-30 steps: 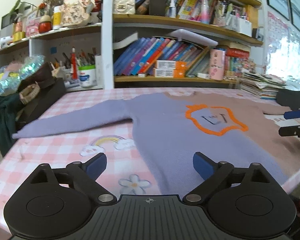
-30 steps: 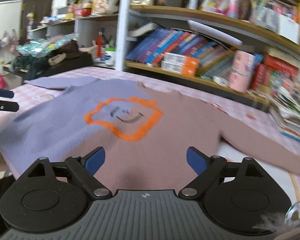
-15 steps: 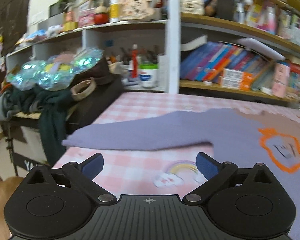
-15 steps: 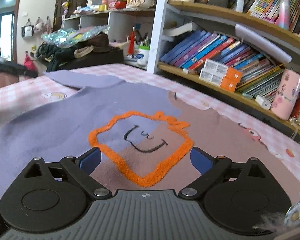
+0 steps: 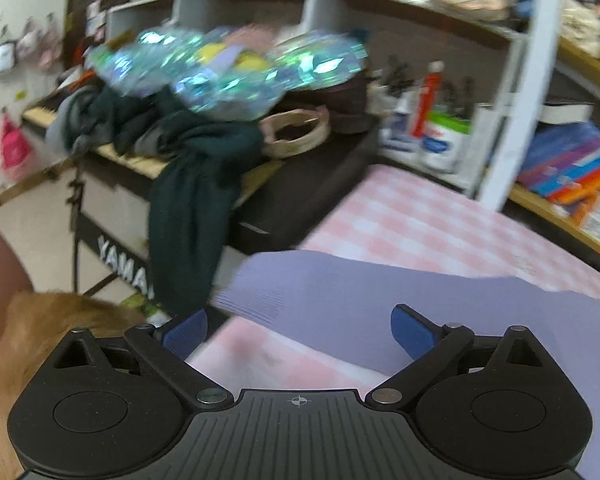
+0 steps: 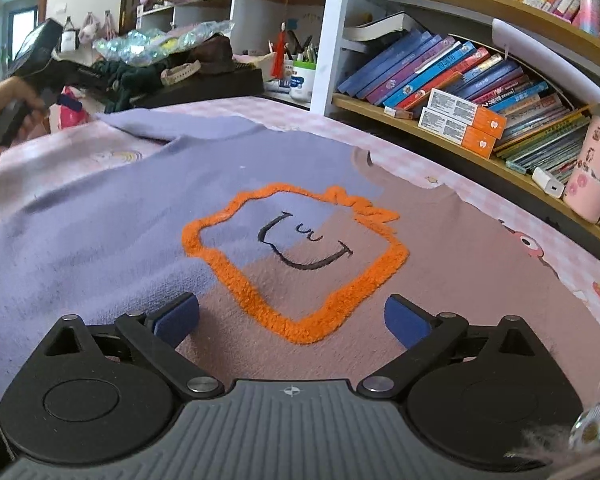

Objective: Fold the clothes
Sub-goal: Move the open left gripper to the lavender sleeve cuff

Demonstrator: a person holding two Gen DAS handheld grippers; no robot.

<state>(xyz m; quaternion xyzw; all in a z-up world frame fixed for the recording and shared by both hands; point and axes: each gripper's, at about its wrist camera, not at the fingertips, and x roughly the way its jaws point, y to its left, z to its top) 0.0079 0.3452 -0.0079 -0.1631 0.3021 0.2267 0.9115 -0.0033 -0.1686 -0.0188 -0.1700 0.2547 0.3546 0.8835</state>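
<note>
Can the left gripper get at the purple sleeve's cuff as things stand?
Probably yes. The left gripper is open and empty, its jaws having just narrowed slightly, and the purple sleeve lies flat on the checked tablecloth right ahead of its fingers with nothing between.

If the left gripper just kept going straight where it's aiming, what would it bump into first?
Most likely the lilac sleeve of the sweater, near its cuff, lying flat on the pink checked tablecloth. The left gripper is open and tilted down at it, though blur makes depth uncertain.

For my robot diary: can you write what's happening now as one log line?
step: reaching for sleeve | left gripper: open over purple sleeve cuff | right gripper: open above sweater | nothing held
</note>
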